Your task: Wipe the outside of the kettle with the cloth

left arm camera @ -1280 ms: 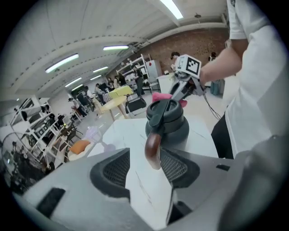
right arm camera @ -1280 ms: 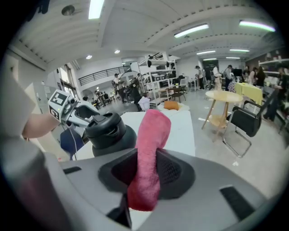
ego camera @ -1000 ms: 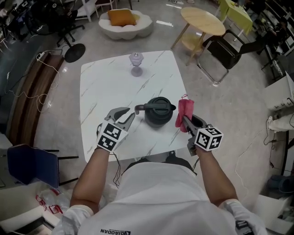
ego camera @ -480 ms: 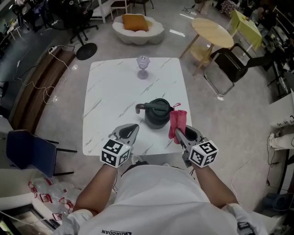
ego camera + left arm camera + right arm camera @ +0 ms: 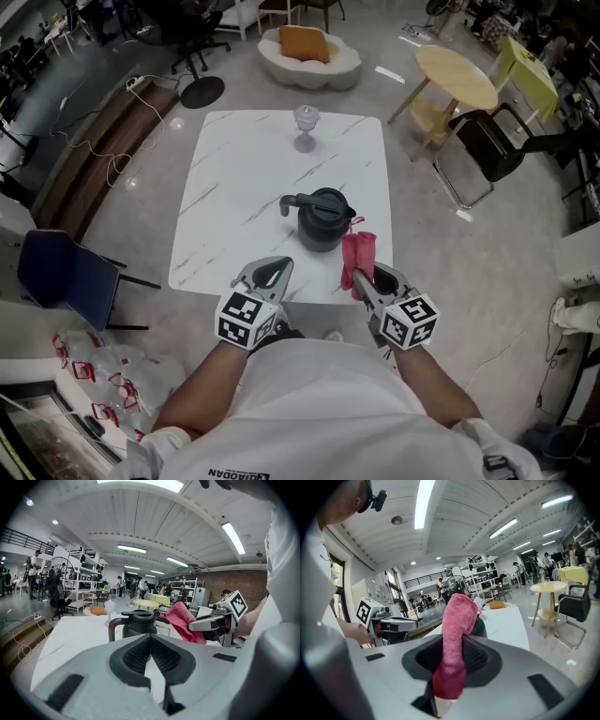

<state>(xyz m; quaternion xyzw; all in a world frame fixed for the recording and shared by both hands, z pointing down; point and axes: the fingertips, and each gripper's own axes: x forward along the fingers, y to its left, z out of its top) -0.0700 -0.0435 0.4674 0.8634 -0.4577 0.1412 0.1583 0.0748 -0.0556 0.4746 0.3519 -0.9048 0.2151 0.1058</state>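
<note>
A dark green kettle with a side handle stands on the white marble table, near its front right part. The same kettle shows ahead in the left gripper view. My right gripper is shut on a folded pink cloth, just off the kettle's front right side; the cloth stands up between its jaws and hides most of the kettle. My left gripper is shut and empty, over the table's front edge, away from the kettle's handle.
A small glass goblet stands at the table's far edge. Around the table are a blue chair at left, a round wooden table and a black chair at right, and a white seat with an orange cushion behind.
My left gripper has let go near the kettle's handle, shut, and drawn back toward me. The right gripper has also drawn back with the cloth, off the kettle's side.
</note>
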